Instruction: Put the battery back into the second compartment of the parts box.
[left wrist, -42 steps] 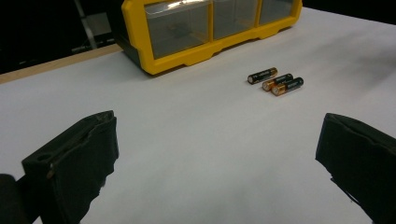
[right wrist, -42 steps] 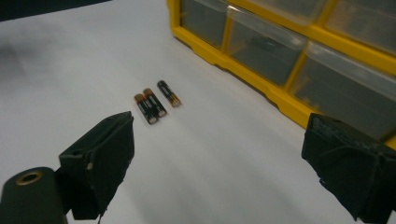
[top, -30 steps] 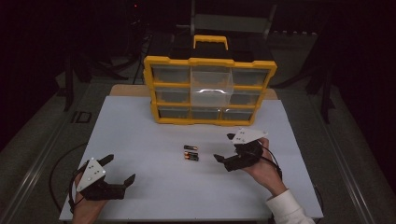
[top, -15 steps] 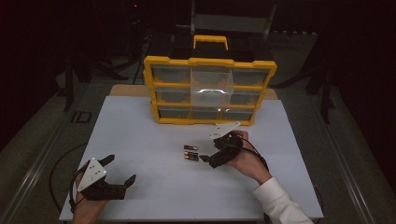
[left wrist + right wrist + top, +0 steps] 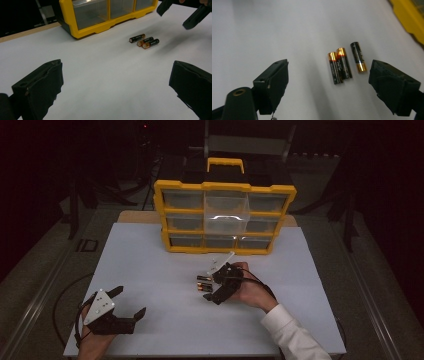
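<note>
Three AA batteries (image 5: 202,283), black with copper ends, lie side by side on the white table (image 5: 150,260). My right gripper (image 5: 212,284) hovers just to their right, open, its jaws pointing at them. In the right gripper view the batteries (image 5: 343,65) lie ahead between the wide-apart jaws of the right gripper (image 5: 328,85), which touch nothing. My left gripper (image 5: 131,301) rests at the front left, open and empty. From the left gripper (image 5: 117,82) the batteries (image 5: 144,41) show farther off, with the right gripper (image 5: 181,13) above them.
A yellow organizer case (image 5: 226,187) with clear drawers stands upright at the back of the table, its frame (image 5: 75,25) near the batteries and a corner (image 5: 409,17) at the upper right. Dark floor surrounds the table.
My right gripper has moved left and a little down, from the table's right side to right beside the batteries. The left gripper has stayed put.
</note>
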The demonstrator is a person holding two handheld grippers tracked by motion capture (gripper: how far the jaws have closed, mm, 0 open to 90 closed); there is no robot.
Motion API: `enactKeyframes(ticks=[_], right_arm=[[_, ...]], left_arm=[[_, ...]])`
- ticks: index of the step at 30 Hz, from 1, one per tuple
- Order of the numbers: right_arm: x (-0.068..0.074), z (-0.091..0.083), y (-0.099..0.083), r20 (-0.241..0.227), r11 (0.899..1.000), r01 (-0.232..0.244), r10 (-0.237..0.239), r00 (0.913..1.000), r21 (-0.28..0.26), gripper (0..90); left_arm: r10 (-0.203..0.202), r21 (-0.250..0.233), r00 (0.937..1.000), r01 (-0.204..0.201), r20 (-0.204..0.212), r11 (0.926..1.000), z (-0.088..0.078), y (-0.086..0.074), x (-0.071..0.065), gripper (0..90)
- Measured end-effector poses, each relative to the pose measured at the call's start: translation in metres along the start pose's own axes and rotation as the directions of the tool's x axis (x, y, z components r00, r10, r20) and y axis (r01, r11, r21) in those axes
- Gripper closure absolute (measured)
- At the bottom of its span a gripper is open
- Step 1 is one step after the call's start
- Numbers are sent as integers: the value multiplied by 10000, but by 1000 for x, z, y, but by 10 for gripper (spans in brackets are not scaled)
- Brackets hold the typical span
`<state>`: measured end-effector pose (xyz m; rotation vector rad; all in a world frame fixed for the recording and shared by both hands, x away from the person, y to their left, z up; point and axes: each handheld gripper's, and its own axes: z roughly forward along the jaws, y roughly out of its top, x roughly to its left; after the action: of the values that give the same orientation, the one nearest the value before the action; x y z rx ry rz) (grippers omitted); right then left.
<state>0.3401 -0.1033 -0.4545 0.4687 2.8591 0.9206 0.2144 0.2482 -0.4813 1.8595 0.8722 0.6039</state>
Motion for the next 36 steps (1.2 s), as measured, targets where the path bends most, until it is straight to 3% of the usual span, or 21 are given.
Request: enactKeyframes(ticks=[4, 9, 23, 36], right_arm=[[0, 6, 6, -30, 9990, 255, -254, 9997, 355, 157], [0, 13, 15, -250, 9984, 408, -399, 9989, 383, 170], [0, 33, 17, -311, 9927, 564, -534, 9981, 1063, 205], [1, 49, 15, -533, 9824, 882, -804, 9953, 1646, 364]], left_arm=[[16, 21, 10000, -16, 19, 10000, 1, 0, 0, 2], [25, 3, 10000, -25, 22, 10000, 0, 0, 0, 1], [17, 32, 10000, -17, 77, 10000, 1, 0, -1, 2], [72, 61, 9998, -74, 182, 10000, 2, 0, -2, 2]])
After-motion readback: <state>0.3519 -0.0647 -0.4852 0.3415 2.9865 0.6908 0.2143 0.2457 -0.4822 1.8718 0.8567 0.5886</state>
